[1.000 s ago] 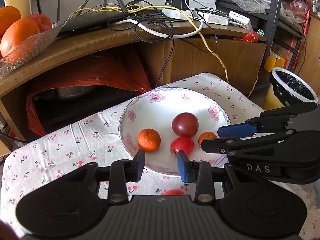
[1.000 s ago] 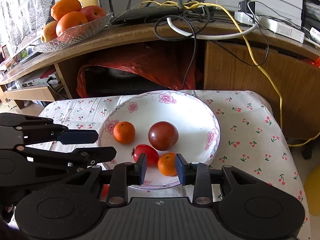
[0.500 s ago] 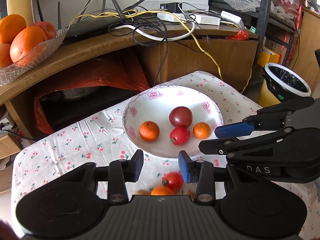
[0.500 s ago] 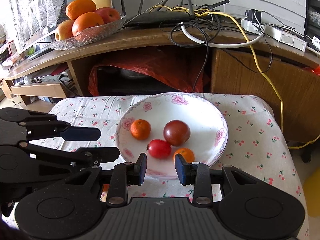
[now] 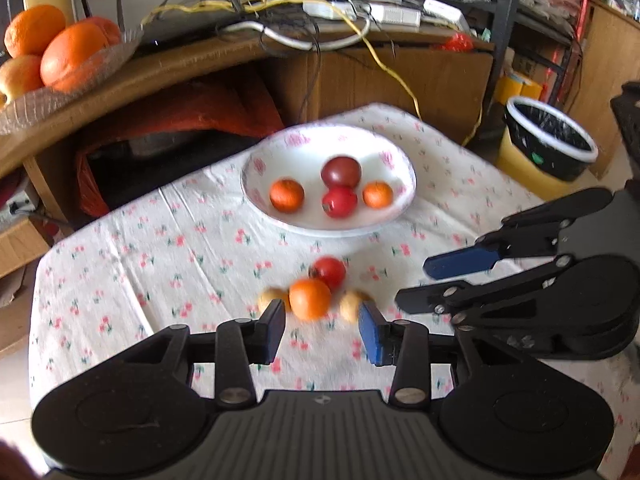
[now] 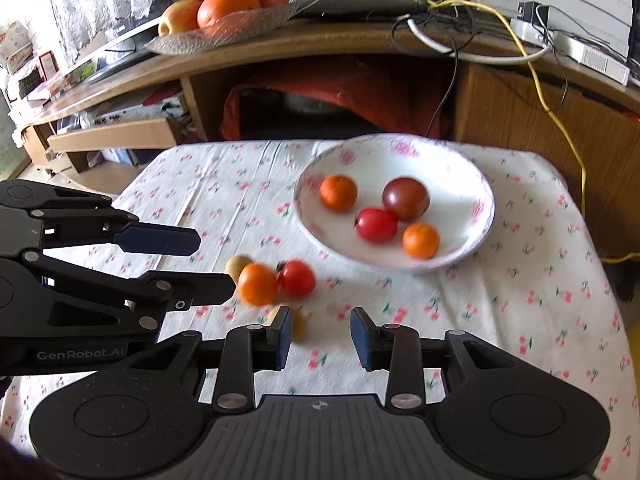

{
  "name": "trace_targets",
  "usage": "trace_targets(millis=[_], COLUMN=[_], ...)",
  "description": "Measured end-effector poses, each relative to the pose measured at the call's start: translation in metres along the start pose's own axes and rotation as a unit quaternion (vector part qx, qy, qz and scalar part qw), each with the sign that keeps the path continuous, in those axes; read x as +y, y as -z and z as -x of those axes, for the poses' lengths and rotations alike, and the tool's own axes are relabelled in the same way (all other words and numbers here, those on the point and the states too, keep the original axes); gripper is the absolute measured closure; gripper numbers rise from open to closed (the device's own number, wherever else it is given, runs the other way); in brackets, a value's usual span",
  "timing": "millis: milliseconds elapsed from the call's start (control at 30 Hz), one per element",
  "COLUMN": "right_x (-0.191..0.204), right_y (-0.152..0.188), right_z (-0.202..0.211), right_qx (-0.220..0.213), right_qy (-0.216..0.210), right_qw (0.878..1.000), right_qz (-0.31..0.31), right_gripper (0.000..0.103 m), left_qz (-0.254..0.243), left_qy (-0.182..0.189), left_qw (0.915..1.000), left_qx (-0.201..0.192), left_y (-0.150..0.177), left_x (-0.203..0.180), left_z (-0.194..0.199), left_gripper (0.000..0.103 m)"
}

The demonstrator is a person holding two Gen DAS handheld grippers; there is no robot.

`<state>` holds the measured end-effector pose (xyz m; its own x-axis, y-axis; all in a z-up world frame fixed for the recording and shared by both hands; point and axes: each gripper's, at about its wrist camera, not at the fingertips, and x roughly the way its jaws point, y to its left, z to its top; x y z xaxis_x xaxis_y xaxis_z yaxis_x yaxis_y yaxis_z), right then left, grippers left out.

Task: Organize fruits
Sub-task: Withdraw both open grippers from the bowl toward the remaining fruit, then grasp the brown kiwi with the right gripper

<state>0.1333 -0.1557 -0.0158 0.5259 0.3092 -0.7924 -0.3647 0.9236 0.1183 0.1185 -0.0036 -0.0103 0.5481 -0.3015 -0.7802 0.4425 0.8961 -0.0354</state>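
Note:
A white floral plate (image 5: 388,152) (image 6: 476,184) on the flowered tablecloth holds two small oranges, a red tomato and a dark tomato. In front of it lie an orange (image 5: 310,298) (image 6: 257,283), a red tomato (image 5: 329,272) (image 6: 297,278) and two small tan fruits (image 5: 350,305) (image 6: 239,264). My left gripper (image 5: 322,326) is open and empty, just before the loose orange. My right gripper (image 6: 318,334) is open and empty, right of the loose fruits; one tan fruit (image 6: 299,326) lies at its left finger.
A wooden desk behind the table carries a glass dish of oranges and apples (image 5: 52,56) (image 6: 224,4), a router and tangled cables (image 5: 280,28). A bin with a black liner (image 5: 548,144) stands on the floor at the right.
Both grippers have pulled back from the plate toward the table's near side. The loose fruits in front of the plate have come into view.

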Motion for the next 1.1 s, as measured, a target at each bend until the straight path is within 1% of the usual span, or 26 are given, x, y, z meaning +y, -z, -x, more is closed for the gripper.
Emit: trace_targets(millis=[33, 133, 233, 300, 433, 500, 733, 933, 1100], right_x=[0.001, 0.002, 0.001, -0.001, -0.003, -0.002, -0.001, 0.003, 0.001], right_y=[0.002, 0.01, 0.013, 0.013, 0.006, 0.004, 0.0, 0.0, -0.003], right_z=[0.001, 0.004, 0.0, -0.009, -0.027, -0.031, -0.044, -0.047, -0.049], right_qx=[0.004, 0.012, 0.014, 0.016, 0.025, 0.026, 0.033, 0.03, 0.031], right_qy=[-0.001, -0.002, -0.005, -0.004, -0.024, -0.036, -0.051, -0.049, -0.051], right_qw=[1.0, 1.0, 1.0, 1.0, 0.999, 0.999, 0.998, 0.998, 0.998], right_qz=[-0.002, -0.009, -0.002, 0.006, 0.009, 0.012, 0.012, 0.017, 0.009], right_gripper=[0.073, 0.073, 0.071, 0.069, 0.069, 0.069, 0.069, 0.067, 0.068], left_qz=[-0.002, 0.001, -0.007, -0.008, -0.01, -0.015, -0.009, -0.013, -0.009], left_qy=[-0.003, 0.003, -0.007, -0.004, -0.001, -0.003, -0.006, -0.008, -0.006], left_qw=[1.0, 0.9998, 0.9994, 0.9994, 0.9994, 0.9992, 0.9988, 0.9987, 0.9989], left_qx=[0.005, 0.022, 0.034, 0.034, 0.033, 0.036, 0.048, 0.048, 0.046], left_y=[0.003, 0.009, 0.011, 0.009, 0.004, 0.004, 0.009, 0.01, 0.007], left_x=[0.0, 0.004, 0.005, 0.005, 0.007, 0.007, 0.014, 0.014, 0.015], left_z=[-0.001, -0.008, -0.015, -0.017, -0.019, -0.02, -0.025, -0.025, -0.025], left_gripper=[0.055, 0.054, 0.055, 0.054, 0.055, 0.054, 0.054, 0.054, 0.054])
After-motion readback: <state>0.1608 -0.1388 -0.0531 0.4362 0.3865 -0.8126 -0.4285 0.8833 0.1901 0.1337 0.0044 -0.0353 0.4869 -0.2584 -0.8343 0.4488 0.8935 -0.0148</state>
